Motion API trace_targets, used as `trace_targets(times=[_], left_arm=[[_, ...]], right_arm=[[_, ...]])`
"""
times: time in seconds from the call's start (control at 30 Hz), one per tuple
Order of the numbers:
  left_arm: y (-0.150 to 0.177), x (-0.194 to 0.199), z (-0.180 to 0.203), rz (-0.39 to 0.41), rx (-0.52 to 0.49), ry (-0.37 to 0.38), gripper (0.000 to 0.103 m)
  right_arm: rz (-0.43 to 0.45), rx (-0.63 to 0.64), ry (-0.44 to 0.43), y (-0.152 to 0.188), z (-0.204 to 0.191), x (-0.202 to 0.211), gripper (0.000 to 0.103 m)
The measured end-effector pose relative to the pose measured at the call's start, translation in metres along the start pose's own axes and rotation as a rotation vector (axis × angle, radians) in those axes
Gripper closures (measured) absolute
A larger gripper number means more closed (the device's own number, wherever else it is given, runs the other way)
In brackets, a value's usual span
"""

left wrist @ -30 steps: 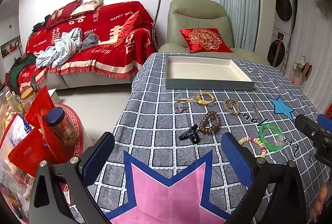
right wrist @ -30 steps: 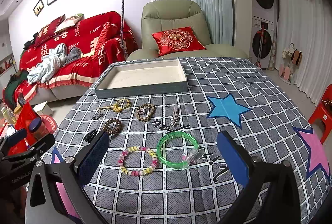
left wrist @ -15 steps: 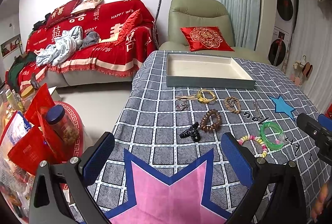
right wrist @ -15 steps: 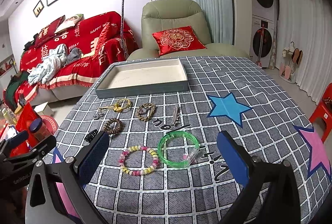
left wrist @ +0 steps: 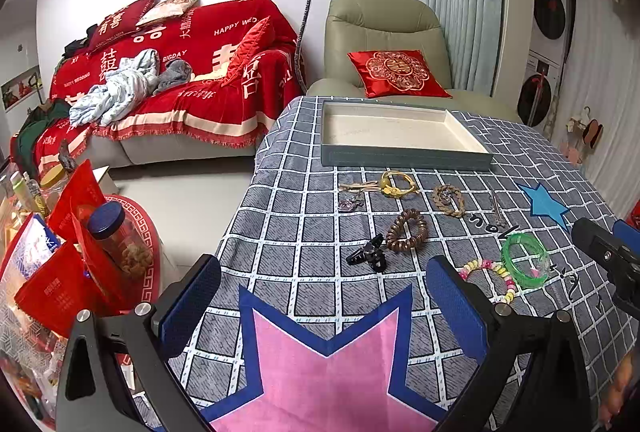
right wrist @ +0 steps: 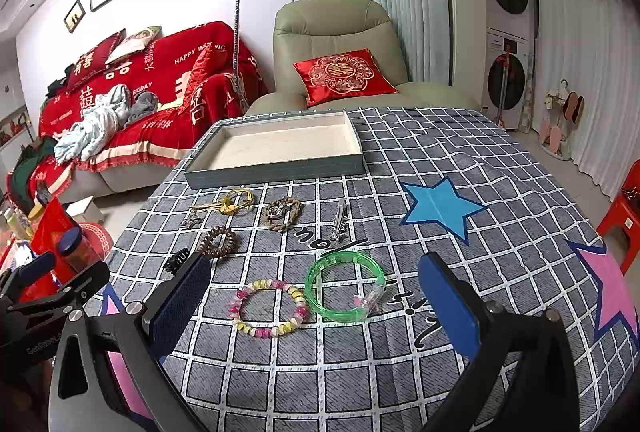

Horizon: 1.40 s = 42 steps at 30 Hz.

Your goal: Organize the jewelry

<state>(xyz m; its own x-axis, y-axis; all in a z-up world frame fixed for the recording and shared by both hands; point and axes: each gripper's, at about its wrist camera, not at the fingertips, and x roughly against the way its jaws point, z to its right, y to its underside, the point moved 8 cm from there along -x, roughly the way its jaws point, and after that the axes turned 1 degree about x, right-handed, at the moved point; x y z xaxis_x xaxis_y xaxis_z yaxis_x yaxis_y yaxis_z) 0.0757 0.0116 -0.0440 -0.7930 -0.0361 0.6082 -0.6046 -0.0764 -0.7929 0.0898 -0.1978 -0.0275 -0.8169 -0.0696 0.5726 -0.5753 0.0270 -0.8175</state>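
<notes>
Two tools hover wide open and empty over the bench (right wrist: 460, 160): left tool (left wrist: 320, 304), right tool (right wrist: 316, 308). Ahead of the right one, left to right, lie a black hair clip (right wrist: 176, 259), a pastel bead bracelet (right wrist: 269, 308) and a green bangle (right wrist: 345, 285); beyond sits the tray (right wrist: 276, 170).

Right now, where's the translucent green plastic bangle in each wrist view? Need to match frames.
Left wrist view: the translucent green plastic bangle lies at right of centre, beyond the left gripper's right finger.
Right wrist view: the bangle lies near the middle, between the open fingers of the right gripper.
Shared landmark: the pastel pink-and-yellow bead bracelet lies just left of it in both views.
</notes>
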Motion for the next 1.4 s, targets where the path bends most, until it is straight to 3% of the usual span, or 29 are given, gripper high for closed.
trace_targets(times=[1.4], left_arm=[[0.0029, -0.0030, 0.0025, -0.010, -0.001, 0.006, 0.000]], right_arm=[[-0.003, -0.003, -0.004, 0.0008, -0.0023, 0.0000, 0.000]])
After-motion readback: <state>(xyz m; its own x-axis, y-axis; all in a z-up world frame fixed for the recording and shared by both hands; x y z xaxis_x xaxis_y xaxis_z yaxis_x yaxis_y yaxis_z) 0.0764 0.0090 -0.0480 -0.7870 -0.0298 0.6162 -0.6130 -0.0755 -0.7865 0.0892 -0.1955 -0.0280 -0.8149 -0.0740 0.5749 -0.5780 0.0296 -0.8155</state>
